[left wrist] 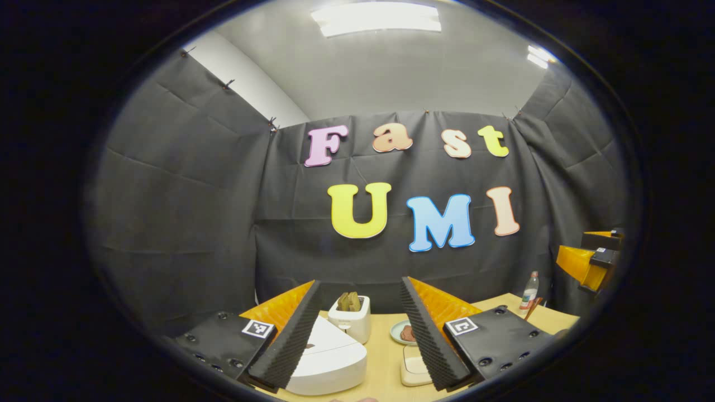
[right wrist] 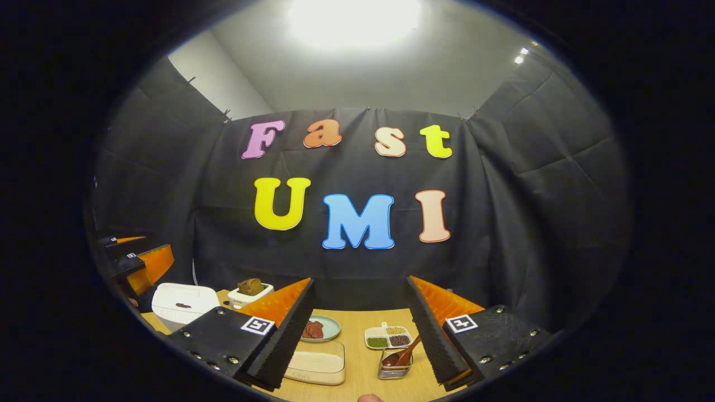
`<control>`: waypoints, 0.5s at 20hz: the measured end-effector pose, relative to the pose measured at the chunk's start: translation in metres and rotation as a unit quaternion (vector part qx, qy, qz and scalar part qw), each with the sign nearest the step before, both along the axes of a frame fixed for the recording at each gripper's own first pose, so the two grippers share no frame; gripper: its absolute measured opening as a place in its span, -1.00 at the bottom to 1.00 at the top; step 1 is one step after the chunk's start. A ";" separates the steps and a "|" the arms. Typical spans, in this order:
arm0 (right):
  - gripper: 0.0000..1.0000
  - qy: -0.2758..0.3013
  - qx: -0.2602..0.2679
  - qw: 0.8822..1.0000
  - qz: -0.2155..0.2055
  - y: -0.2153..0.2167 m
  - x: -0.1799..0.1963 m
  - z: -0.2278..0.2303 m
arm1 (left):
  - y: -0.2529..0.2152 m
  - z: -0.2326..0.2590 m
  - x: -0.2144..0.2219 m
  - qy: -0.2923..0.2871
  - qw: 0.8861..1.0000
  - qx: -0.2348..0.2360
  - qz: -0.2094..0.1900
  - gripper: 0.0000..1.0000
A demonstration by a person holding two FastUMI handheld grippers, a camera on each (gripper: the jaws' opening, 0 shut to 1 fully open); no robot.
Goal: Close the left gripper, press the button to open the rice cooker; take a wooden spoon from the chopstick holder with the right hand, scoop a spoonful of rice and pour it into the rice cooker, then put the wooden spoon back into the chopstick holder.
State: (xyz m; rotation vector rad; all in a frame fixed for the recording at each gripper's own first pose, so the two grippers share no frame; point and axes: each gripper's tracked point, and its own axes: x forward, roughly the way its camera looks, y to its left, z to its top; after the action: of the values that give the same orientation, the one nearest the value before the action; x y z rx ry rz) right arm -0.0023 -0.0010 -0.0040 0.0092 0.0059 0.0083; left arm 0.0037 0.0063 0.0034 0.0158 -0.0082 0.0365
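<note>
Both grippers hang spread wide above the table (right wrist: 357,321), holding nothing. Between the left gripper's (left wrist: 357,335) fingers sits the white rice cooker (left wrist: 329,363), lid still down, with a toaster (left wrist: 351,319) just behind it. The right gripper (right wrist: 357,335) frames a clear box of rice (right wrist: 315,363), which lies to the right of the rice cooker (right wrist: 184,304). Farther right of the cooker stands the chopstick holder (right wrist: 395,369), a wooden spoon (right wrist: 403,354) leaning in it. A divided dish of beans (right wrist: 389,337) sits just behind the holder. If the left fingers are not pressed together first, they may straddle the button rather than push it. The spoon's slant could let it slip from a careless pinch.
</note>
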 end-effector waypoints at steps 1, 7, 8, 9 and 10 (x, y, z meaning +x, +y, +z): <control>0.92 0.001 0.001 1.000 0.000 -0.001 0.001 -0.001 | 0.001 0.000 0.001 0.000 1.000 0.000 0.003 0.86; 0.92 0.010 0.000 1.000 -0.002 -0.001 0.003 -0.007 | 0.020 -0.007 0.021 0.013 1.000 -0.004 0.025 0.38; 0.92 0.010 -0.001 1.000 -0.003 -0.001 0.003 -0.006 | 0.024 -0.008 0.023 0.014 0.999 -0.006 0.030 0.17; 0.92 0.010 -0.002 1.000 -0.004 -0.001 0.004 -0.006 | 0.029 -0.010 0.023 0.015 0.999 -0.007 0.035 0.00; 0.92 0.010 -0.003 1.000 -0.005 -0.001 0.003 -0.006 | 0.030 -0.011 0.023 0.016 0.999 -0.005 0.039 -0.17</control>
State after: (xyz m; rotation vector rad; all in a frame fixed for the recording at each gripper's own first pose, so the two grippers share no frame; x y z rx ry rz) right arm 0.0009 -0.0019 -0.0101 0.0031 0.0255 -0.0015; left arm 0.0264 0.0363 -0.0074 0.0064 0.0254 0.1151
